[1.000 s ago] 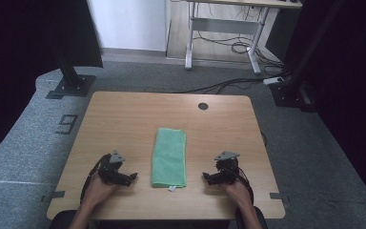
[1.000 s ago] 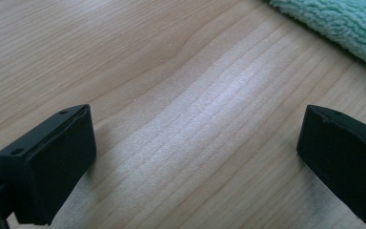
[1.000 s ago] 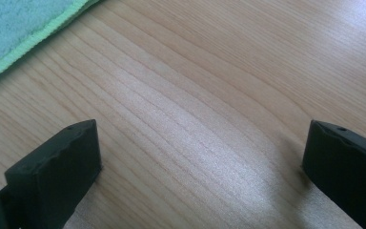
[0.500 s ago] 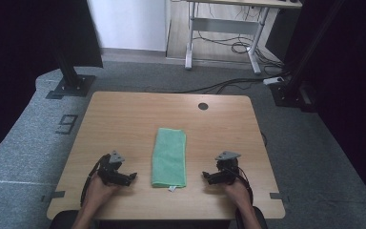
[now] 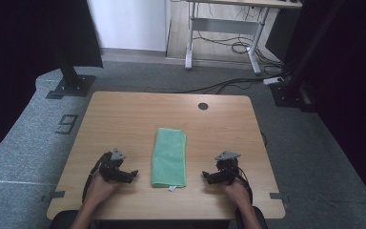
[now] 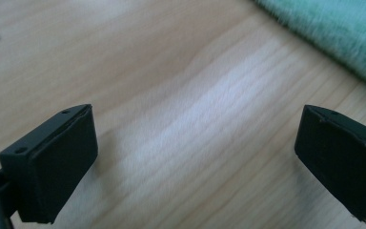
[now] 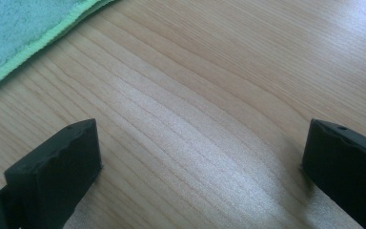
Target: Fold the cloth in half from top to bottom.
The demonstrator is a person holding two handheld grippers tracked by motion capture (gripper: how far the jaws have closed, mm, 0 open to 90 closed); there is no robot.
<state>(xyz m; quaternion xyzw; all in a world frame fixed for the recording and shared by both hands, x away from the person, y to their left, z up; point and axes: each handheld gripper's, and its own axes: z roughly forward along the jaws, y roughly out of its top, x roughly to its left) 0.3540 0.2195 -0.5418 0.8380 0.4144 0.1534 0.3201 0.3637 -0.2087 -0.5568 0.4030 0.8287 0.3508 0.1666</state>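
While the left gripper (image 5: 132, 173) is resting with jaws spread, the folded towel (image 5: 169, 157) is lying mid-worktop (image 5: 124, 119) between both, and the right gripper (image 5: 206, 176) is waiting spread too; each should close on its near corner together.

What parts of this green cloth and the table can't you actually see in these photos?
- Green towel: the high view hides its underside and inner folds; its small white tag is too small to read.
- Left gripper view: the frame edge cuts off most of the towel.
- Table: the near edge lies behind the person's forearms.
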